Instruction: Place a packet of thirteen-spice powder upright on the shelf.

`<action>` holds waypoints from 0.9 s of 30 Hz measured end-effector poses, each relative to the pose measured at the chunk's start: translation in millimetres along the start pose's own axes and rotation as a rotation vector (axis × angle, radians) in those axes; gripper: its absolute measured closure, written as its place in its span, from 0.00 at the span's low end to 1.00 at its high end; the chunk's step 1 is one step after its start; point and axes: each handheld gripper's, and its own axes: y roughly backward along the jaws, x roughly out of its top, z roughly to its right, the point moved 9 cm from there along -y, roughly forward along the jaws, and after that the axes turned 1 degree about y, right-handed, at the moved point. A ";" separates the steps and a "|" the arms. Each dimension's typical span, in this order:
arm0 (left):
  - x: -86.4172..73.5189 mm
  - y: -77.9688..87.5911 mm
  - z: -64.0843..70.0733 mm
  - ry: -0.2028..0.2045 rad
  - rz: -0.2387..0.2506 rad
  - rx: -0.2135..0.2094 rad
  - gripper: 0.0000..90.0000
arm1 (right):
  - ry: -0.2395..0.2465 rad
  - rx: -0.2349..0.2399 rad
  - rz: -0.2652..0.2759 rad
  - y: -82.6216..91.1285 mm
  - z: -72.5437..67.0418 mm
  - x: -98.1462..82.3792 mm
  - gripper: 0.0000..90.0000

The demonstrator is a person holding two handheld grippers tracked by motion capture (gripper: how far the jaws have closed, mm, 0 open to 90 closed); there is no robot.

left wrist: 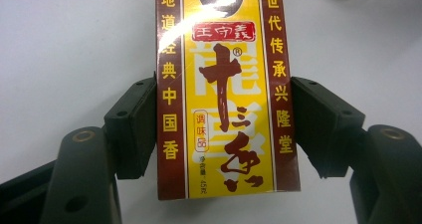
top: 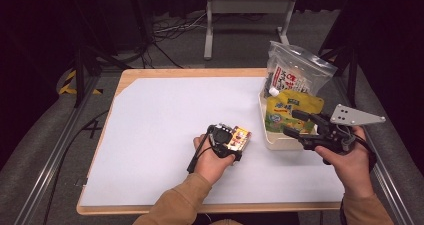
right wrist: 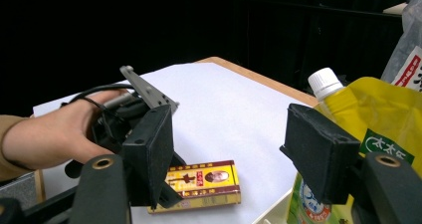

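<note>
Desk [top: 150, 185]: pale wood top under a large white sheet [top: 165, 135], nearest the person's two sleeved forearms; dark room beyond, grey floor with cables and a metal stand behind the far edge. Left tool [top: 239, 140]: held in the left hand [top: 212, 160], black jaws astride a small box [top: 239, 138] lying flat on the sheet; in the left gripper view both pads [left wrist: 137, 129] sit flush to the long sides of the box [left wrist: 226, 92], so the tool reads as clamped on it. Box: slim, oblong, glossy yellow face with dark red side bands, yellow characters down each band, large brown brush characters in the middle, a red label near the top; light glares on the upper part. Right tool [top: 299, 125]: held in the right hand [top: 350, 160], to the right of the left tool and well apart from it, jaws wide apart with nothing between them, grey three-cornered plate on top, tips over the near rim of a cream tray [top: 272, 142]. Tray contents, just past the right tool: a yellow pouch [top: 290, 107] with a white screw cap [right wrist: 323, 82] and green label; behind it a clear plastic bag [top: 300, 67] with a red-and-white printed packet inside, standing upright. From the right gripper view the box [right wrist: 204, 184] lies left of that tool, beside the tray corner.
</note>
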 end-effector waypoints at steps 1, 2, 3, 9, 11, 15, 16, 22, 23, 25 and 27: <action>-0.6 3.0 -0.5 -0.005 0.008 -0.004 0.36 | 0.003 -0.001 -0.005 -0.5 0.2 -0.9 0.41; -1.2 6.2 -1.1 -0.007 0.015 -0.005 0.36 | 0.001 0.002 -0.012 -0.7 -0.2 -1.6 0.46; -2.3 9.5 -1.8 -0.007 0.017 -0.004 0.36 | -0.008 0.010 -0.020 -0.5 -1.3 -2.6 0.49; -5.1 29.1 -6.2 -0.049 0.053 -0.007 0.36 | -0.032 0.030 -0.036 -3.4 -4.9 -6.1 0.53; -4.0 36.4 -6.8 -0.072 0.087 -0.024 0.36 | -0.034 0.033 -0.047 -5.4 -5.6 -8.4 0.54; 1.8 52.7 -7.7 -0.139 0.201 -0.075 0.36 | -0.046 0.039 -0.065 -6.6 -8.0 -10.1 0.58; 1.8 52.7 -7.7 -0.139 0.201 -0.075 0.36 | -0.055 0.043 -0.067 -7.0 -8.8 -9.6 0.58; 5.7 68.6 -5.6 -0.199 0.311 -0.118 0.36 | -0.077 0.058 -0.125 -14.0 -17.2 -10.3 0.59; 6.3 71.4 -5.0 -0.210 0.337 -0.129 0.36 | -0.076 0.060 -0.137 -15.1 -18.3 -9.7 0.59; 7.8 76.0 -4.9 -0.227 0.396 -0.152 0.36 | -0.076 0.061 -0.147 -16.0 -19.3 -8.5 0.59; 8.9 79.2 -7.4 -0.235 0.446 -0.169 0.36 | -0.078 0.065 -0.167 -17.5 -21.5 -5.9 0.59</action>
